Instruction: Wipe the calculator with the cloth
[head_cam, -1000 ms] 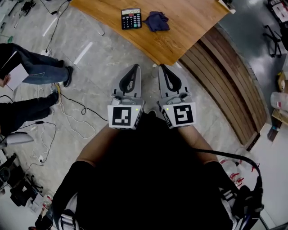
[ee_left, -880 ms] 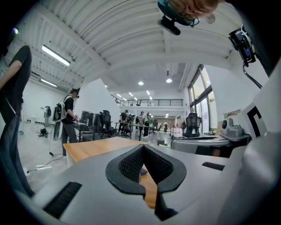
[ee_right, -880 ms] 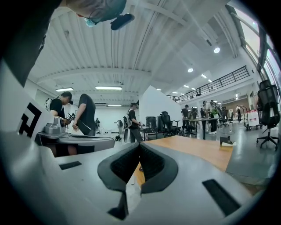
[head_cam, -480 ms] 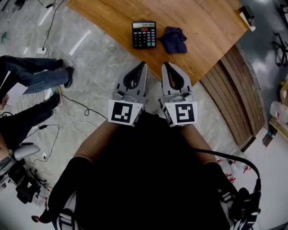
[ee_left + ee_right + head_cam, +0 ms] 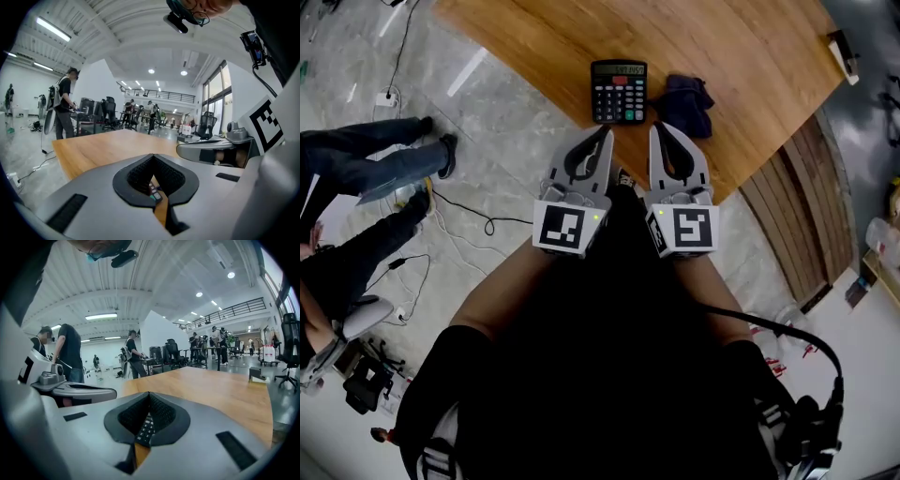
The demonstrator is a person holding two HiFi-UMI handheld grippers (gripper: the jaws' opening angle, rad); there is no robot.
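A black calculator (image 5: 619,92) lies near the front edge of the wooden table (image 5: 741,47). A crumpled dark blue cloth (image 5: 687,103) sits just to its right. My left gripper (image 5: 607,132) is shut and empty, its tips just short of the calculator's near edge. My right gripper (image 5: 657,127) is also shut and empty, with its tips close to the cloth's near left corner. In the left gripper view the calculator (image 5: 153,191) shows only through the gap behind the closed jaws, and in the right gripper view the calculator (image 5: 144,429) shows the same way.
A person's legs (image 5: 366,159) and loose cables (image 5: 459,225) are on the floor at the left. The table's slatted wooden side (image 5: 797,225) runs down the right. A small block (image 5: 844,44) lies at the table's far right edge. People and office chairs stand beyond the table.
Both grippers have moved forward side by side to the table's edge. The calculator and cloth now lie right in front of their tips. Both jaws stayed shut.
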